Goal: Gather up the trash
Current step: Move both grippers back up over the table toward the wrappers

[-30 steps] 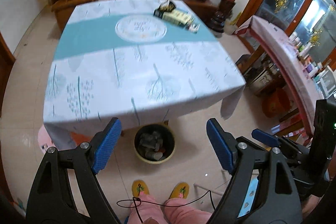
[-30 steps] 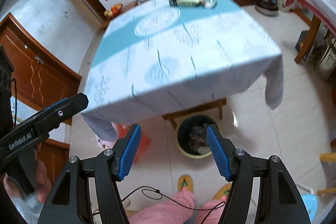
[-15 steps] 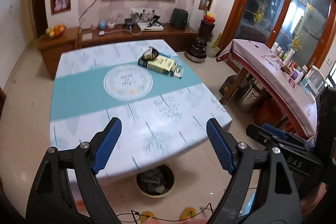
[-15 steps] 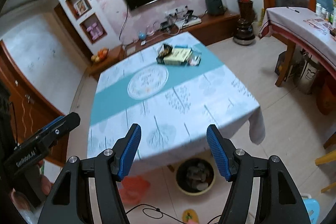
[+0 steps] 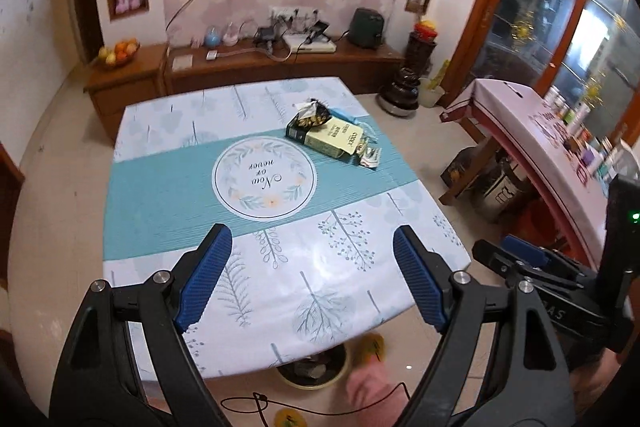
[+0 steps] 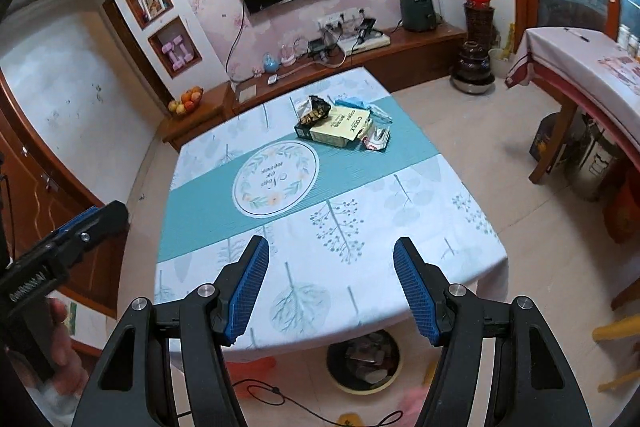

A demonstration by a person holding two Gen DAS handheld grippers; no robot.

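A pile of trash lies at the far right of the table (image 5: pixel 160 195): a yellow-green carton (image 5: pixel 334 138) (image 6: pixel 338 127), a dark snack bag (image 5: pixel 312 115) (image 6: pixel 314 111), a blue wrapper (image 5: pixel 344 114) (image 6: pixel 352 103) and small foil wrappers (image 5: pixel 369 155) (image 6: pixel 378 138). A round bin (image 5: pixel 314 371) (image 6: pixel 364 361) with trash inside stands on the floor under the table's near edge. My left gripper (image 5: pixel 308 283) and right gripper (image 6: pixel 330 287) are both open and empty, held above the near edge, far from the pile.
A TV cabinet (image 5: pixel 256 63) with cables and a fruit bowl (image 5: pixel 118 51) runs along the back wall. A side table (image 5: pixel 560 143) with bottles stands at the right, with pots beneath. The other gripper shows at the edge of each view. A cable lies on the floor.
Both grippers have risen and tilted up from looking down at the bin to looking across the tabletop. The jaws stayed open.
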